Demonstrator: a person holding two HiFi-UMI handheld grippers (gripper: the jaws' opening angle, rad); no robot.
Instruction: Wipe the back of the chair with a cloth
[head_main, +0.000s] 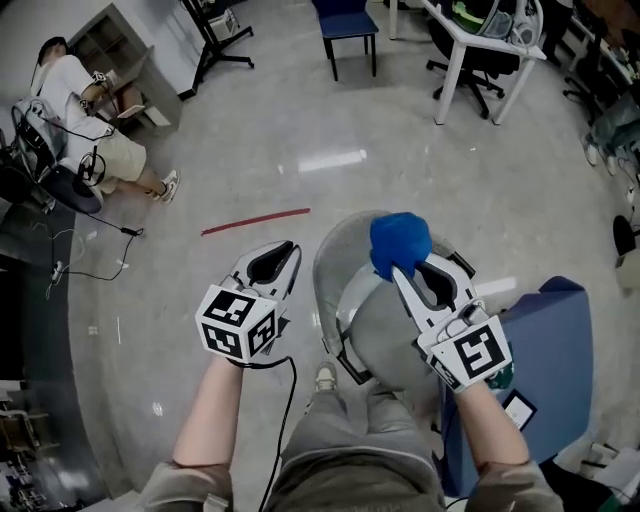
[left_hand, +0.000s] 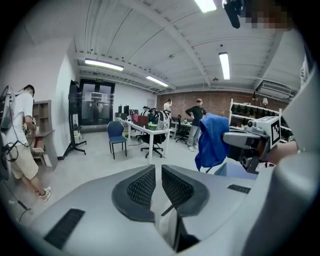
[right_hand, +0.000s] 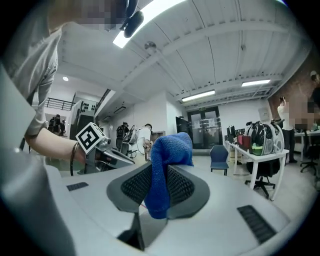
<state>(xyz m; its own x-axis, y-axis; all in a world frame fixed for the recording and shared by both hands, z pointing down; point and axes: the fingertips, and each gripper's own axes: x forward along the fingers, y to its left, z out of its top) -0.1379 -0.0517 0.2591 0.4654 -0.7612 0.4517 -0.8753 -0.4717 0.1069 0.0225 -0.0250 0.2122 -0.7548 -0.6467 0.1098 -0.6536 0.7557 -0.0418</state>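
Both claws are close in the head view: left claw (head_main: 287, 252) beside the chair (head_main: 333, 262), right claw (head_main: 408, 272) above it with the cloth (head_main: 400, 240). Left gripper view: pressed together, empty. Right gripper view: pinching the cloth. Best to press it flat on the chair back, then rub

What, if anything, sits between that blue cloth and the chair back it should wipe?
Nothing visible does. The blue cloth, pinched in the right gripper, shows right over the grey chair back in the head view; whether they touch I cannot tell. The left gripper is shut, empty and off to the side.
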